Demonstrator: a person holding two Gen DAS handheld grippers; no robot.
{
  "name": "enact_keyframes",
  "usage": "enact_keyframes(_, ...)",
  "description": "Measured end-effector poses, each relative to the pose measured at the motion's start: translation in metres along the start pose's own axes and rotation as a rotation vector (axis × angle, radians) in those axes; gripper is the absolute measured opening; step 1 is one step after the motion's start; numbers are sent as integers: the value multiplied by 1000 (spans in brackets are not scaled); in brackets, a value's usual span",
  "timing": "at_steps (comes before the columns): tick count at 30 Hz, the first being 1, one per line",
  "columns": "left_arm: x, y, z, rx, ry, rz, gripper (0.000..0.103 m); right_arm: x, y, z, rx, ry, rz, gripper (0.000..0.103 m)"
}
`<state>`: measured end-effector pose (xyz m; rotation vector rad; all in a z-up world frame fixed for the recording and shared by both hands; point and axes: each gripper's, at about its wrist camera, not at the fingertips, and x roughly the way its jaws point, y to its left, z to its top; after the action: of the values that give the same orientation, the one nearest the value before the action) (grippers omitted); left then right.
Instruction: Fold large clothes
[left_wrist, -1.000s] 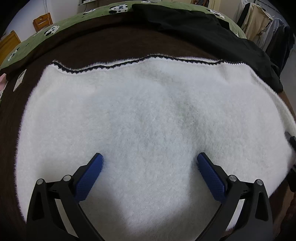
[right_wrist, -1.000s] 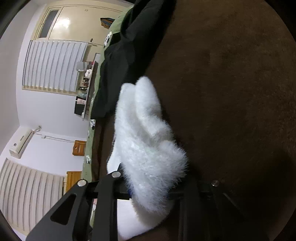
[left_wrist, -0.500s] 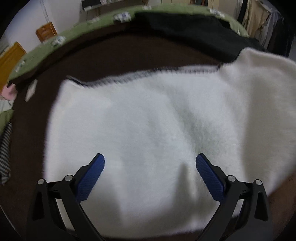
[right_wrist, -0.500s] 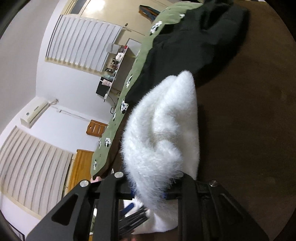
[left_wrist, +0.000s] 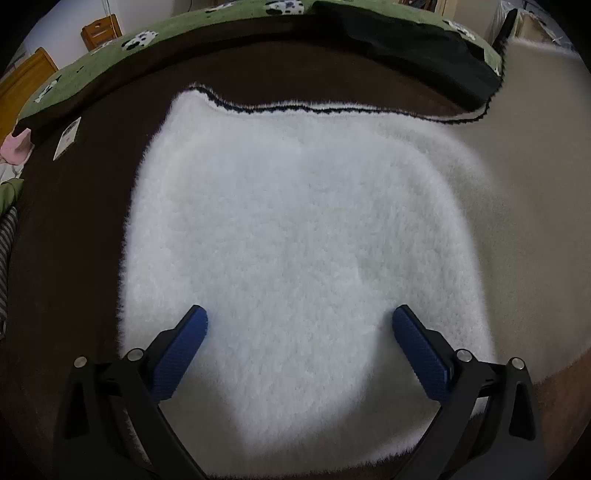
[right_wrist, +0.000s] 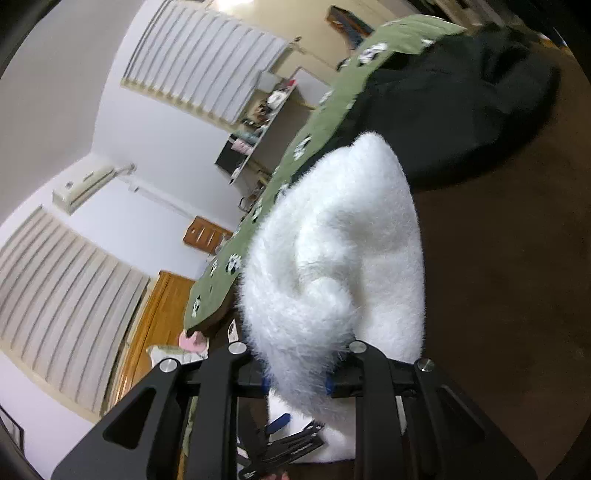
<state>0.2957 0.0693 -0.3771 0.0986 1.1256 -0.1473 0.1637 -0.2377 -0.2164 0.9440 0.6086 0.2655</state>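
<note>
Folding has only begun, I judge. My right gripper (right_wrist: 295, 384) pinches one edge of the white fluffy fleece garment (left_wrist: 295, 240) and holds it up in the air, so this side rises as a shaded wall at the right of the left wrist view. Most of the garment lies flat on the dark brown bed cover (left_wrist: 74, 240), with its black-trimmed edge (left_wrist: 314, 109) toward the far side. My left gripper (left_wrist: 299, 332) hovers over the flat part with jaws spread wide and nothing between them. No finished fold is visible; the raised side must be laid over, and further folds are left. The right pads are buried in the fur, so I cannot see them. A black garment (right_wrist: 461, 110) lies beyond, its shape unclear.
</note>
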Motion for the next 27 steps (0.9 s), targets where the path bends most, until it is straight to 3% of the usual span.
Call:
enact_keyframes(6, -17, 14, 3, -11, -24, -21, 97, 23, 46, -15, -93, 38, 12, 21)
enact_keyframes(10, -54, 48, 4, -92, -89, -33, 97, 51, 73, -30, -129, 99, 41, 21)
enact_keyframes(14, -84, 93, -17, -158, -102, 17, 97, 88, 94, -53, -180, 194, 46, 21)
enact_keyframes(16, -91, 112, -29, -173, -99, 53, 97, 110, 106, -76, -239, 261, 22, 20)
enact_keyframes(22, -89, 153, -58, -219, -66, 123, 97, 186, 115, -155, -420, 470, -160, 20)
enact_keyframes(27, -92, 165, -86, -277, -39, 122, 97, 194, 121, -186, -478, 520, -198, 20)
